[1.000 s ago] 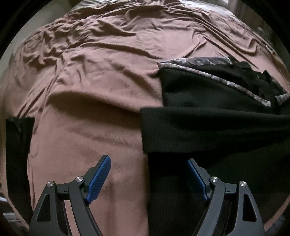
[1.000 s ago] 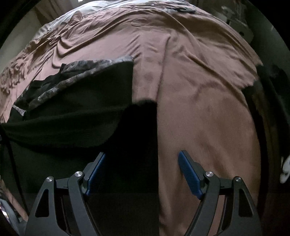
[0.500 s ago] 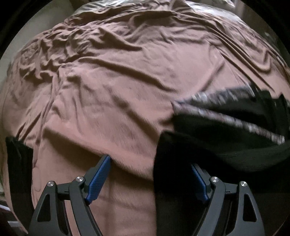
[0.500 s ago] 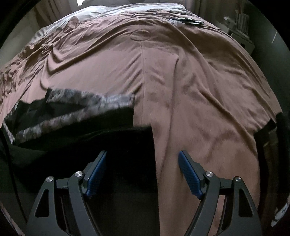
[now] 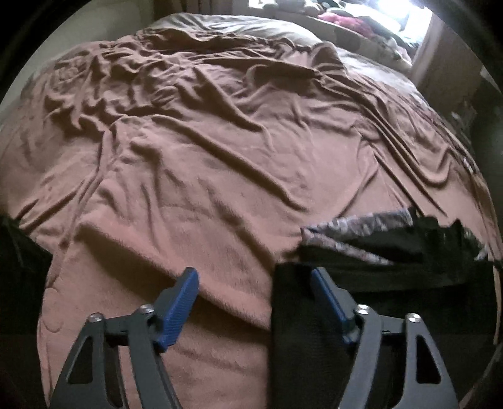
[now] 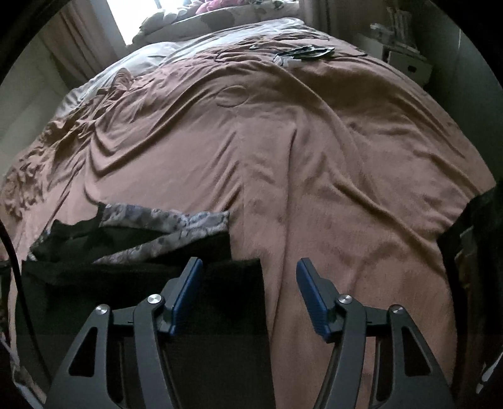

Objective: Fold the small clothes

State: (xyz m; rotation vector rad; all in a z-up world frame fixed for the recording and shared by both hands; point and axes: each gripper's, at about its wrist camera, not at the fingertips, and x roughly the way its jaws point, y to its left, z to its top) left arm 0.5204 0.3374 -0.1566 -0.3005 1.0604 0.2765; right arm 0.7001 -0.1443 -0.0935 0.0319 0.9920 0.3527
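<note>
A black garment (image 5: pixel 393 270) with grey patterned trim (image 5: pixel 355 225) lies partly folded on the brown bedspread (image 5: pixel 220 157), at the lower right of the left wrist view. In the right wrist view the same black garment (image 6: pixel 132 280) lies at lower left, its patterned trim (image 6: pixel 169 220) on top. My left gripper (image 5: pixel 254 283) is open and empty over the garment's left edge. My right gripper (image 6: pixel 248 273) is open and empty over the garment's right edge. The garment's near part is hidden in shadow below the fingers.
The wrinkled brown bedspread (image 6: pixel 314 157) covers the whole bed. Small dark and white items (image 6: pixel 301 53) lie at the far end. Pillows (image 5: pixel 361 19) sit by a bright window. A white shelf (image 6: pixel 405 59) stands at the far right. The bed's edges drop off at both sides.
Both grippers have pulled back and tilted up, so the garment has slid lower in both views and more of the bed shows. Both stay open and empty.
</note>
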